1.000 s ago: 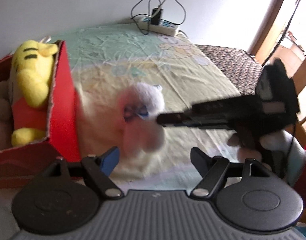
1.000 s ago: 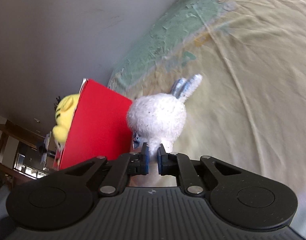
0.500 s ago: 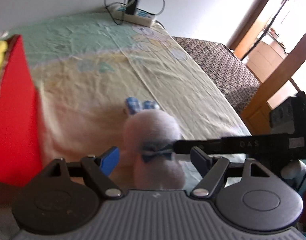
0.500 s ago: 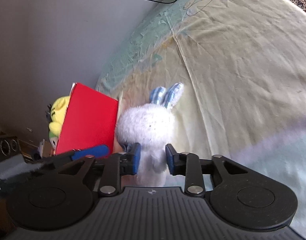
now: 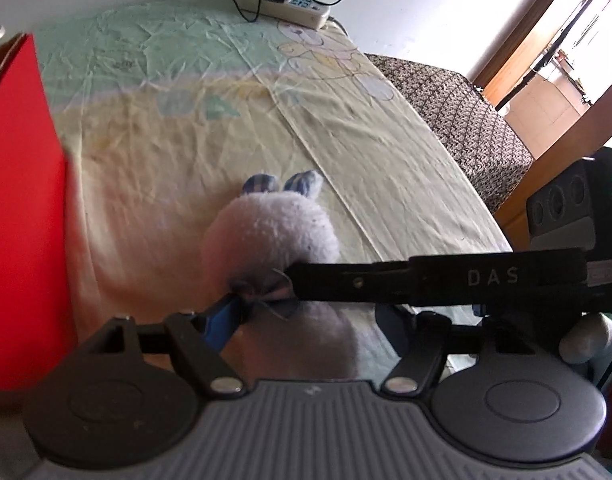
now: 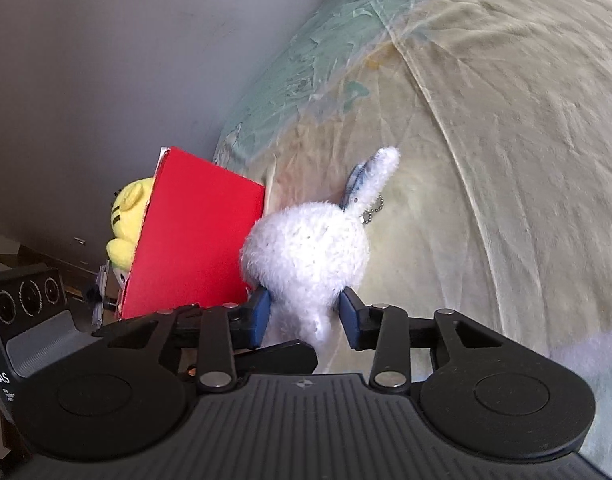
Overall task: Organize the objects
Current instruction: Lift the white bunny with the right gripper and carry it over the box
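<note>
A white plush rabbit (image 5: 271, 236) with blue checked ears and a bow lies on the bedsheet. It also shows in the right wrist view (image 6: 306, 252). My left gripper (image 5: 306, 320) is open, its jaws on either side of the rabbit's body. My right gripper (image 6: 303, 314) is open around the rabbit's neck, pads apart from the fur. Its finger crosses the left wrist view (image 5: 386, 282). A red box (image 6: 193, 236) stands left of the rabbit, with a yellow plush tiger (image 6: 127, 216) inside.
The bedsheet (image 5: 185, 128) is pale yellow and green. A power strip (image 5: 285, 2) with cables lies at its far end by the wall. A dark patterned mattress edge (image 5: 466, 116) runs along the right. The red box wall (image 5: 21, 200) is close on the left.
My right gripper was shut on the rabbit's neck and has opened. The rabbit went from held up to lying on the sheet. My left gripper has moved in around its body.
</note>
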A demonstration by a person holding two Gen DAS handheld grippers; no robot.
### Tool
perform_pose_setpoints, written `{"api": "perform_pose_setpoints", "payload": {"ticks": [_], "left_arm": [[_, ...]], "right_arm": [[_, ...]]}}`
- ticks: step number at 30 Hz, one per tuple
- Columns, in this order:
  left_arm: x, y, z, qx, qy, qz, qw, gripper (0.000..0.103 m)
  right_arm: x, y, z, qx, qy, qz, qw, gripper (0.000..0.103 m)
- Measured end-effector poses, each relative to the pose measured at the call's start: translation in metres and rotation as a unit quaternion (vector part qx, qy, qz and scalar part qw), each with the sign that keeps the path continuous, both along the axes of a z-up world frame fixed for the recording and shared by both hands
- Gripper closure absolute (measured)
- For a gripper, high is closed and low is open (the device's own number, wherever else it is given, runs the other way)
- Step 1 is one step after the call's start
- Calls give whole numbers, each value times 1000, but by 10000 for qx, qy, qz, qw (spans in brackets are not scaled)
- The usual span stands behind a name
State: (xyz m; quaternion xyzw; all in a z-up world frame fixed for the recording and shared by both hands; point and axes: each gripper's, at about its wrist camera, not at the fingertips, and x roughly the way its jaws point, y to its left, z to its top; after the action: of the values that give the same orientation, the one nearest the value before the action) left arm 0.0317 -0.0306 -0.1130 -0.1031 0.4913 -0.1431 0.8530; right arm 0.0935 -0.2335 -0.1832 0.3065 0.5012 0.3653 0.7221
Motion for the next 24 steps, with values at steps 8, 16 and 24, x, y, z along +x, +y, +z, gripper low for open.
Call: {"api": "perform_pose_setpoints", "payload": {"ticks": [8,16,24], "left_arm": [[-17,-15,10,79,-169,-234,9996,31],[-44,-28,31,73,-562,-505,9971,31],[-78,-7,72,162,-1328,-700,9885,32]], "right_arm": [[-23,-13,10,-44,-24,-84,10000,66],[-54,-25,37,42,-406,-327,9986,66],[-84,5,84,99,-1242,-491,9910,66]]}}
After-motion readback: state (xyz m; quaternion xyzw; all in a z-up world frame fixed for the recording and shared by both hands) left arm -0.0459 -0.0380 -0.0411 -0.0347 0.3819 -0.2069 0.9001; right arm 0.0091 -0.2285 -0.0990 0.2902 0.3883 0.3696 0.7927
